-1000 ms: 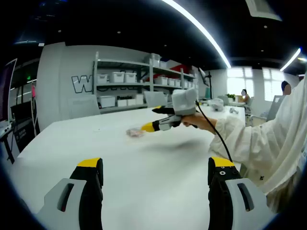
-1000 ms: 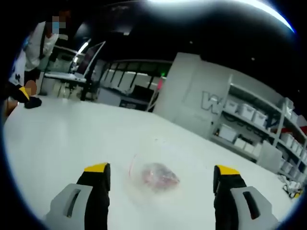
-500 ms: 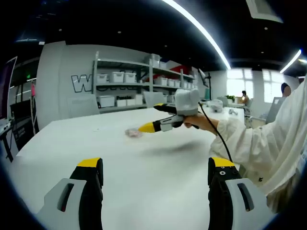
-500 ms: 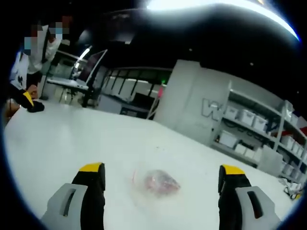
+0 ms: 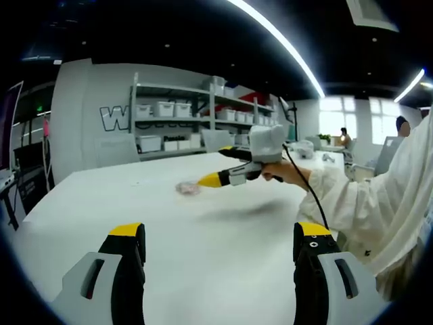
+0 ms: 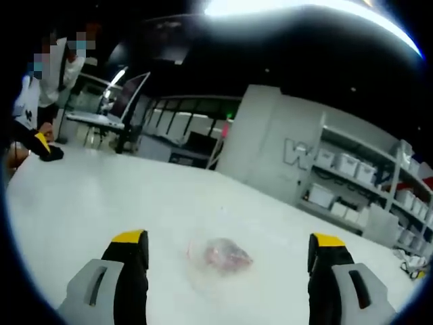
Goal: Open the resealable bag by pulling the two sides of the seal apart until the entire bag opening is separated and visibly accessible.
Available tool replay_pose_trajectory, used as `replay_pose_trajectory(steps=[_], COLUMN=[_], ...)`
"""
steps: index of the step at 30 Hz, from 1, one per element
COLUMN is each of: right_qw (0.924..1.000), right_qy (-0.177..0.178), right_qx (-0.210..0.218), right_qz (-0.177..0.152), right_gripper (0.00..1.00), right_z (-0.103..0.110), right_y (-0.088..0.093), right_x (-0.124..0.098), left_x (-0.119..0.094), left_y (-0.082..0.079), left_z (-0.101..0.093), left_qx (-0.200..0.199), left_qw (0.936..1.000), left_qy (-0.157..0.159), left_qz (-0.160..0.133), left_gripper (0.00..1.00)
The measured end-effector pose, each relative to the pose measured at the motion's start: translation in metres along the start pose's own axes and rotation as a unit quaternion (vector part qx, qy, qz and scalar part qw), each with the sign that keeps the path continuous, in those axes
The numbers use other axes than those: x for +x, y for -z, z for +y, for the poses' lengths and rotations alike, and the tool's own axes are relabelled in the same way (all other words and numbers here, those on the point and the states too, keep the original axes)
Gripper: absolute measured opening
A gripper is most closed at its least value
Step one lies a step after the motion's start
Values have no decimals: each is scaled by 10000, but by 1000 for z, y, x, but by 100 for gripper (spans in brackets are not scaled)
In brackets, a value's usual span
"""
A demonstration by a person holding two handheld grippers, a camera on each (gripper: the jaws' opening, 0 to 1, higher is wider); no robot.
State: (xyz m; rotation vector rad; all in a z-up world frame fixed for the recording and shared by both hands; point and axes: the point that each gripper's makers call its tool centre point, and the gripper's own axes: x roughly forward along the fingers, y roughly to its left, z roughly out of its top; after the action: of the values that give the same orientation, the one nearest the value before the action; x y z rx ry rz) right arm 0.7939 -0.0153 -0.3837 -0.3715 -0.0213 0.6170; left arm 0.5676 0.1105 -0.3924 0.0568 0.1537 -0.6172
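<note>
Here, each line runs left to right across its view.

Left gripper view, lower edge: the left gripper [image 5: 216,247] holds its yellow-tipped jaws wide apart with nothing between them, low over the white table [image 5: 203,250].

Left gripper view, centre: the resealable bag [image 5: 187,187] lies small and pinkish on the tabletop, left of middle; just right of it the right gripper [image 5: 211,181] points its yellow tip at the bag, near it but apart as far as I can tell.

Left gripper view, right side: a hand [image 5: 287,174] and a white sleeve [image 5: 358,203] carry that gripper in from the right edge.

Right gripper view, upper left: the left gripper shows as a small dark and yellow shape at the far table edge.

Right gripper view, centre: the bag sits flat on the table, clear with something pink inside, midway between the right gripper's own jaws and a little beyond their tips; whether its seal is closed is too blurred to tell.

Right gripper, state: jaws spread wide, empty.

Step in hand: the approach, by my reading; the bag is untouched and the seal not yet pulled.

Next move: likely bring the right gripper down to pinch one lip of the seal, then bring the left across for the other lip.

Background: shelving with bins [image 5: 176,108] along the far wall.
</note>
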Motion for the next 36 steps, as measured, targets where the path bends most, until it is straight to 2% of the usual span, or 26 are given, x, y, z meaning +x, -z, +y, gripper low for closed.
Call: replay_pose_trajectory(steps=[7, 16, 21, 36], right_qw=[10000, 9999, 9994, 9995], right_qy=[6, 79, 70, 196], right_qx=[24, 47, 274, 15], right_qz=[3, -61, -189, -245], right_gripper=[100, 99, 98, 95], right_z=[-3, -10, -16, -16], right_y=[2, 2, -3, -7], right_x=[-4, -22, -31, -60], left_x=[0, 1, 2, 4], left_y=[0, -1, 0, 2], left_z=[-1, -1, -3, -4], left_qx=[0, -5, -8, -12], left_qw=[10000, 10000, 10000, 10000], left_qy=[11, 15, 41, 70], left_qz=[-11, -15, -8, 4], left_gripper=[90, 90, 90, 90])
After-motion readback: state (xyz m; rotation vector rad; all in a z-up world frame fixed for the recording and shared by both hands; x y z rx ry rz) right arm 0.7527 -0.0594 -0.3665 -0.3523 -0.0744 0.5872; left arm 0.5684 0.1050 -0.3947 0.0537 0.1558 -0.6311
